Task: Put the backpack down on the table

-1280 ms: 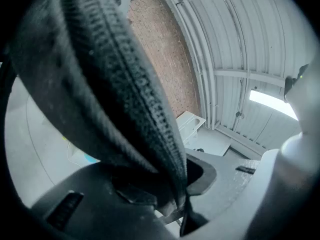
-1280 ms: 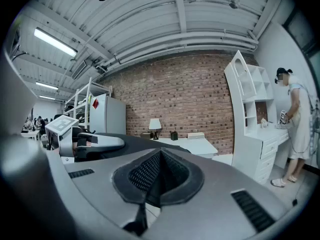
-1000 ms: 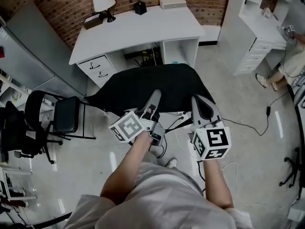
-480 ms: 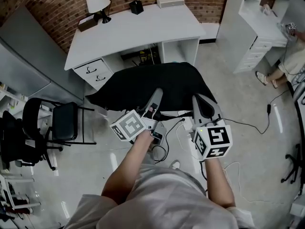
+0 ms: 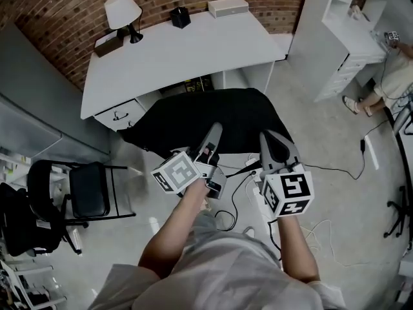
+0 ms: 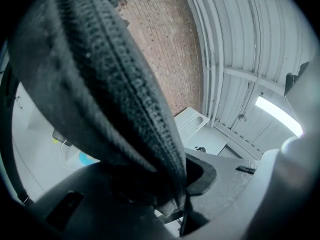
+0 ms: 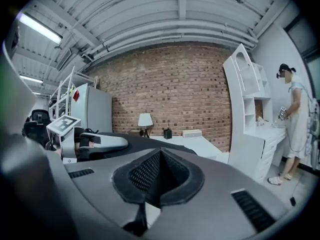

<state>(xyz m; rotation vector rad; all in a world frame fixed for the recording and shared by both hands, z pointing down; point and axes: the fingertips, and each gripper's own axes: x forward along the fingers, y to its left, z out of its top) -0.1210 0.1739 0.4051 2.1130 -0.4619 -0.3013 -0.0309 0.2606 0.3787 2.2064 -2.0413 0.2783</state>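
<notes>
A black backpack [image 5: 206,116] hangs spread out above the floor, in front of the white table [image 5: 193,50]. My left gripper [image 5: 212,134] is shut on it at its near edge; in the left gripper view a thick black zipped fold [image 6: 125,109] fills the space between the jaws. My right gripper [image 5: 270,139] is shut at the backpack's near right corner, its mesh pads [image 7: 150,176] closed together on a thin dark edge. The backpack's top [image 7: 155,143] and the left gripper [image 7: 92,144] show in the right gripper view, with the table [image 7: 200,145] behind.
On the table stand a lamp [image 5: 121,11], a black box [image 5: 180,17] and a white box [image 5: 227,6]. A black chair [image 5: 90,189] is at the left, cables [image 5: 240,196] lie on the floor, and white shelves [image 5: 342,31] with a person [image 7: 297,119] are at the right.
Both grippers and the backpack have moved closer to the table, keeping the same hold. The table has grown in the head view and the chair has slid down and to the left.
</notes>
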